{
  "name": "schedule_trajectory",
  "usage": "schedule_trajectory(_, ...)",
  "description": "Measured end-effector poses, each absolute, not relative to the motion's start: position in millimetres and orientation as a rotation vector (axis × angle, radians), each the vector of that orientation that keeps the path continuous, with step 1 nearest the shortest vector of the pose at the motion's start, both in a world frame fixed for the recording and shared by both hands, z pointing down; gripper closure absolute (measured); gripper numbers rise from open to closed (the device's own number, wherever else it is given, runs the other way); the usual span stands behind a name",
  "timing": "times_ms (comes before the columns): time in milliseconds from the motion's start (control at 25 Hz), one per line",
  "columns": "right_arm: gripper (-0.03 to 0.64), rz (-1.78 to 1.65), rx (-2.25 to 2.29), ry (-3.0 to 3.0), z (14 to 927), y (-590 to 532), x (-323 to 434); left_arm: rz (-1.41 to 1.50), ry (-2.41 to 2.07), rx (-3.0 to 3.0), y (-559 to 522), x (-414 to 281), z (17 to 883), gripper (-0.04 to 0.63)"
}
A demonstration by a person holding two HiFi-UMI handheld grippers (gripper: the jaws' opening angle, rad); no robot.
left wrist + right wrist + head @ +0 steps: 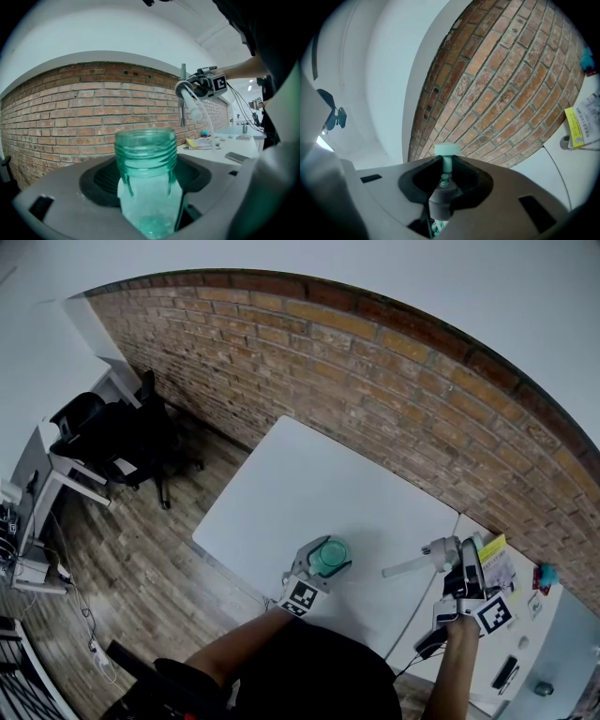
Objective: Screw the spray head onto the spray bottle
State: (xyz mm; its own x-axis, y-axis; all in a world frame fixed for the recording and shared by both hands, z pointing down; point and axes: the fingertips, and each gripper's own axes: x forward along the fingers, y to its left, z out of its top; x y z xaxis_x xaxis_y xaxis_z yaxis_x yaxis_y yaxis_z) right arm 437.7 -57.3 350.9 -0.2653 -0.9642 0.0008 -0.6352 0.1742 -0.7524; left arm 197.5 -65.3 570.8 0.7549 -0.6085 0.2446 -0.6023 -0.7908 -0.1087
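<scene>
Spray bottle (147, 178) upright near front edge of white table (309, 484), threaded neck bare. Left gripper (322, 565) holds it below neck, jaws mid-wide around body. Spray head (442, 551) well apart to right, lying roughly level in right gripper (457, 570), jaws narrow, clamped on it. Dip tube (403, 567) points toward bottle.

Risks:
- tube tip misses mouth, bends on rim
- head goes on tilted, cross-threads
- bottle spins in pads while collar turns, thread never seats
</scene>
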Motion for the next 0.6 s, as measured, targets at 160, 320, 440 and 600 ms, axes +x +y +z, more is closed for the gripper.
schedule_trajectory(160, 0.551, -0.865, -1.498, 1.975, 341, -59, 439, -0.409, 1.000, -2.914, -66, 198, 566, 0.270)
schedule_trajectory(320, 0.551, -0.834, -1.486, 1.979, 329, -62, 437, -0.443, 1.016, -2.941, -63, 195, 582, 0.270)
schedule_trajectory(440, 0.551, -0.823, -1.476, 1.986, 323, -64, 435, -0.427, 1.016, -2.925, -64, 196, 579, 0.270)
schedule_trajectory(600, 0.551, -0.815, -1.463, 2.010, 316, -67, 429, -0.428, 1.016, -2.925, -63, 196, 580, 0.270)
